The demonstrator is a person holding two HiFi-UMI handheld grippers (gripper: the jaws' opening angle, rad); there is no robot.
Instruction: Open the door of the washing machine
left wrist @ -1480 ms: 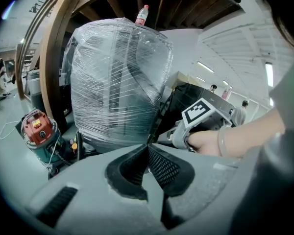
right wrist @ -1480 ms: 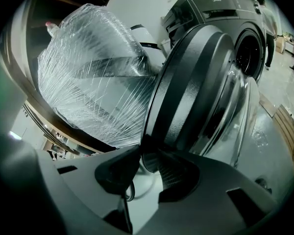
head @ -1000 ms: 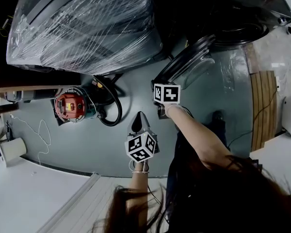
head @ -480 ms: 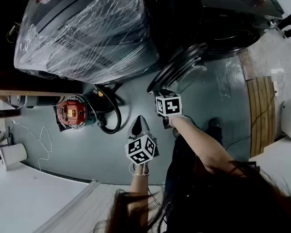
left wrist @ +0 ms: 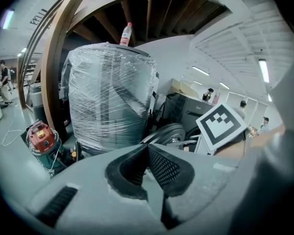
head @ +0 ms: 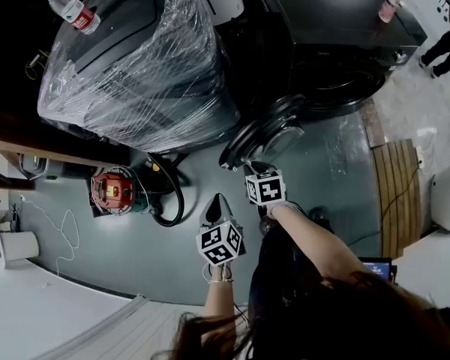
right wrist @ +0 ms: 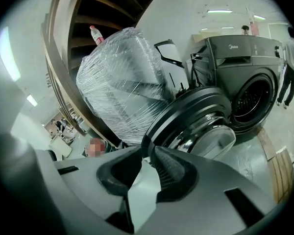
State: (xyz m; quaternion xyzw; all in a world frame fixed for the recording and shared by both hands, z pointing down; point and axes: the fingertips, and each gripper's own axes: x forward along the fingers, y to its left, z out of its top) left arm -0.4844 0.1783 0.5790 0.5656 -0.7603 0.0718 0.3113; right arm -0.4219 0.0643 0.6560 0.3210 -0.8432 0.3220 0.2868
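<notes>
The dark front-loading washing machine [head: 337, 43] stands at the upper right. Its round door [head: 266, 130] is swung wide open, and the drum opening [right wrist: 252, 99] shows beyond the door [right wrist: 196, 116]. My right gripper [head: 249, 169] hangs just below the door's lower edge, apart from it. Its jaws have just been closing and stand open by a narrow gap [right wrist: 148, 151] with nothing between them. My left gripper [head: 216, 201] floats lower left of it over the grey floor. Its jaws are shut and empty [left wrist: 147, 148], and the door [left wrist: 166, 133] lies beyond them.
A machine wrapped in plastic film [head: 150, 66] stands left of the washer, with a water bottle [head: 71, 10] on top. A red vacuum cleaner [head: 114, 191] and its black hose [head: 165, 193] lie at the left. Wooden slats [head: 397, 193] lie on the floor at the right.
My right gripper has drawn back from the door's lower edge and rolled a little. The left gripper has kept beside it. The view has pulled back, so more of both machines shows.
</notes>
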